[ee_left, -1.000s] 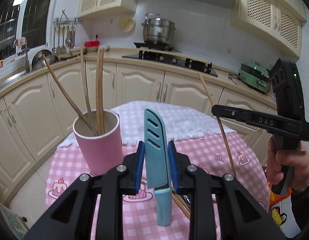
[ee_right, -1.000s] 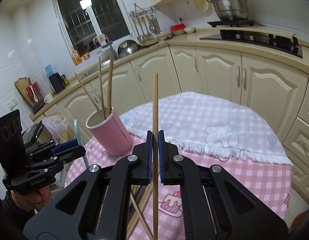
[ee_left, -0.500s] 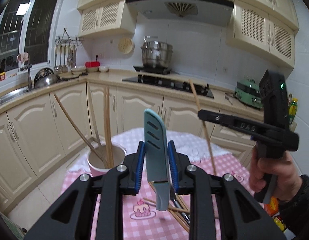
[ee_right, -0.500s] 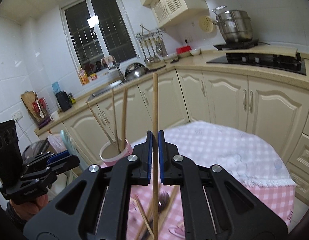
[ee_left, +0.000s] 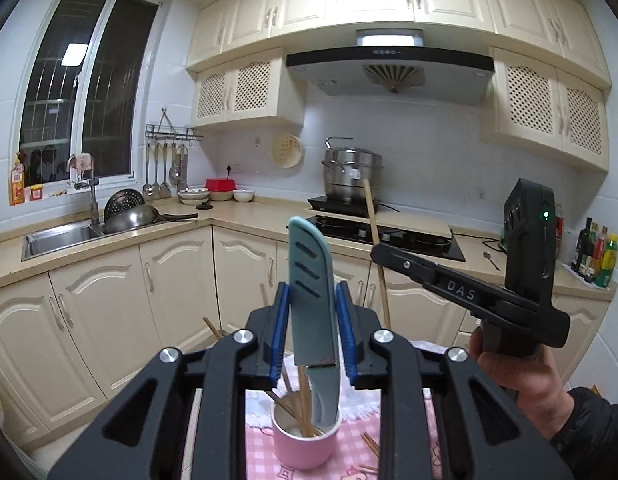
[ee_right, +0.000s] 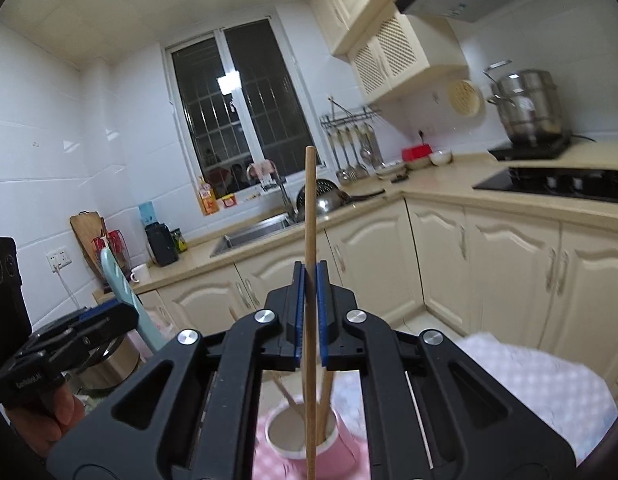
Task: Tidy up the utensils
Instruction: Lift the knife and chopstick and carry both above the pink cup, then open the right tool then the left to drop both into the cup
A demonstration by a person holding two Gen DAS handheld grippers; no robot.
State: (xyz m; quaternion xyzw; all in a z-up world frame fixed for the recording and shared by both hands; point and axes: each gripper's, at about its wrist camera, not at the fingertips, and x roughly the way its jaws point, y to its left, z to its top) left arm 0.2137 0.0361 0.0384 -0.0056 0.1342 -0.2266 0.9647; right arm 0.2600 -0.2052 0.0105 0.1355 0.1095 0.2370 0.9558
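Observation:
My left gripper (ee_left: pixel 312 320) is shut on a teal sheathed knife (ee_left: pixel 311 280), held upright with its handle end (ee_left: pixel 324 404) hanging into the mouth of the pink cup (ee_left: pixel 305 446). The cup holds several wooden chopsticks (ee_left: pixel 305 408). My right gripper (ee_right: pixel 309 312) is shut on one wooden chopstick (ee_right: pixel 310 240), held upright with its lower end over the pink cup (ee_right: pixel 309 440). The right gripper also shows in the left wrist view (ee_left: pixel 383 254), and the left gripper with the knife in the right wrist view (ee_right: pixel 121 312).
The cup stands on a table with a pink checked cloth (ee_left: pixel 265 456) and a white cloth (ee_right: pixel 549 384). Loose chopsticks (ee_left: pixel 371 446) lie right of the cup. Cream kitchen cabinets, a sink (ee_left: pixel 57 236) and a hob (ee_left: pixel 393 234) ring the room behind.
Both grippers have risen and come over the pink cup. The knife's handle end now hangs in the cup's mouth, and the chopstick's lower end is over the cup.

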